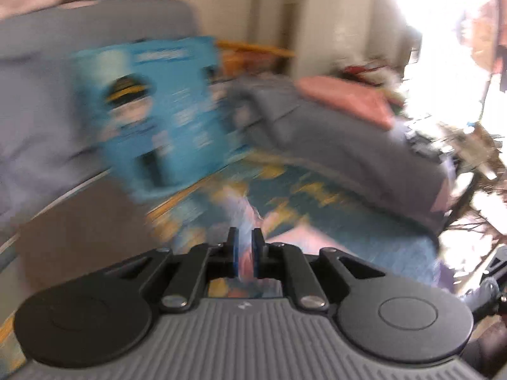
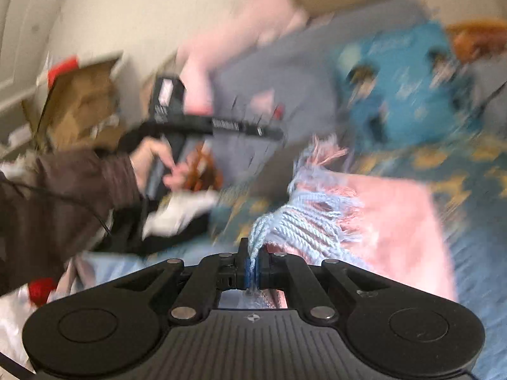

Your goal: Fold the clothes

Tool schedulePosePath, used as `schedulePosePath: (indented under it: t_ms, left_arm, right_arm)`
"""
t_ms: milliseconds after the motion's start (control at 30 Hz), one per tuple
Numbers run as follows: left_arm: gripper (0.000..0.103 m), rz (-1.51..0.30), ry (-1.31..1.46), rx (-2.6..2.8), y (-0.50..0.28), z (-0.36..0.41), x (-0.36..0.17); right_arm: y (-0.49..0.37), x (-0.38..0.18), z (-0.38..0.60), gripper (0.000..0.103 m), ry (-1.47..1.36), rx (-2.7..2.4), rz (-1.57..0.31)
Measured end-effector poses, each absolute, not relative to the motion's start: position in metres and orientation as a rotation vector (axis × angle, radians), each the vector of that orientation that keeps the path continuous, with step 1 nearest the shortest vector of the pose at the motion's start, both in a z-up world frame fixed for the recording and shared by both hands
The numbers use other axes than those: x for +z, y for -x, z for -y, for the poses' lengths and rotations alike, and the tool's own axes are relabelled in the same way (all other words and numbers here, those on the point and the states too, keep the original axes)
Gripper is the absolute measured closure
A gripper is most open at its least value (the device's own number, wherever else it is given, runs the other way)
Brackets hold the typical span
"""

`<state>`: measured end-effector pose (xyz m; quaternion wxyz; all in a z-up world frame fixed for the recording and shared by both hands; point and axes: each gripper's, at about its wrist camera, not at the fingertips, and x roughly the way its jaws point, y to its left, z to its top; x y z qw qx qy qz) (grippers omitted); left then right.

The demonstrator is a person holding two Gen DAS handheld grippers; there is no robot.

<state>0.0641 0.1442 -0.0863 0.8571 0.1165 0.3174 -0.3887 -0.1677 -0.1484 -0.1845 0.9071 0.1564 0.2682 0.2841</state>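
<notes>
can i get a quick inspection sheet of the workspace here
surface: bed cover, teal with yellow print, blurred
job's things: pink and light blue fringed scarf, lying across the cover
clutter: blue printed box, grey pillows, folded pink cloth
grippers: left gripper shut on scarf; right gripper shut on the fringe
cables: thin dark cord over brown sleeve
surroundings: cream wall, bright window, brown paper bag
</notes>
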Motion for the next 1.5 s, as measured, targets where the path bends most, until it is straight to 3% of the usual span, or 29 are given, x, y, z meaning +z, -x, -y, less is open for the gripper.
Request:
schedulePosePath:
  t_ms: [267,333,467,533,733,833,900,1033,1100,1200,1333,1500]
  left_arm:
    - [0.095,-0.841,-0.233,-0.713,-0.035,-0.256,-0.157]
    - [0.094,-0.842,-0.195,-0.738,-0.030,-0.259,-0.164]
    - [0.091,-0.817,-0.212,-0.822,-0.022,-0.225,-0.165]
    - [0.091,-0.810,-0.239,-0.874,-0.019,-0.201,-0.165]
    - [0.082,-0.830,-0.403,-1.060,-0.007,-0.111,-0.175]
    - [0.082,-0.856,-0.467,-1.148,-0.001,-0.064,-0.188]
    - [0.074,-0.881,-0.529,-1.196,0.009,-0.032,-0.201]
    - [0.073,-0.934,-0.780,-1.176,0.031,0.000,-0.235]
    - [0.073,-0.952,-0.796,-1.149,0.033,-0.009,-0.239]
    - [0.065,-0.976,-0.765,-1.058,0.028,-0.045,-0.233]
    - [0.066,-1.046,-0.809,-0.842,0.023,-0.118,-0.230]
    - [0.067,-1.108,-0.729,-0.666,0.023,-0.190,-0.207]
  right_arm:
    - [0.151,-0.238,0.053,0.099,0.010,0.665,-0.949]
    - [0.154,-0.241,0.043,0.097,0.099,0.683,-0.970]
    - [0.168,-0.233,0.026,0.081,0.287,0.741,-0.907]
    - [0.173,-0.231,0.017,0.079,0.358,0.767,-0.882]
    - [0.175,-0.226,0.027,0.079,0.210,0.906,-0.901]
    - [0.180,-0.221,0.042,0.071,0.075,0.961,-0.924]
    - [0.182,-0.220,0.055,0.070,0.004,0.972,-0.940]
    - [0.181,-0.216,0.095,0.069,-0.049,0.831,-0.912]
    - [0.179,-0.216,0.121,0.061,-0.065,0.729,-0.890]
    - [0.178,-0.221,0.158,0.058,-0.064,0.579,-0.867]
    - [0.183,-0.230,0.198,0.057,-0.104,0.449,-0.870]
    - [0.194,-0.254,0.237,0.046,-0.258,0.334,-0.866]
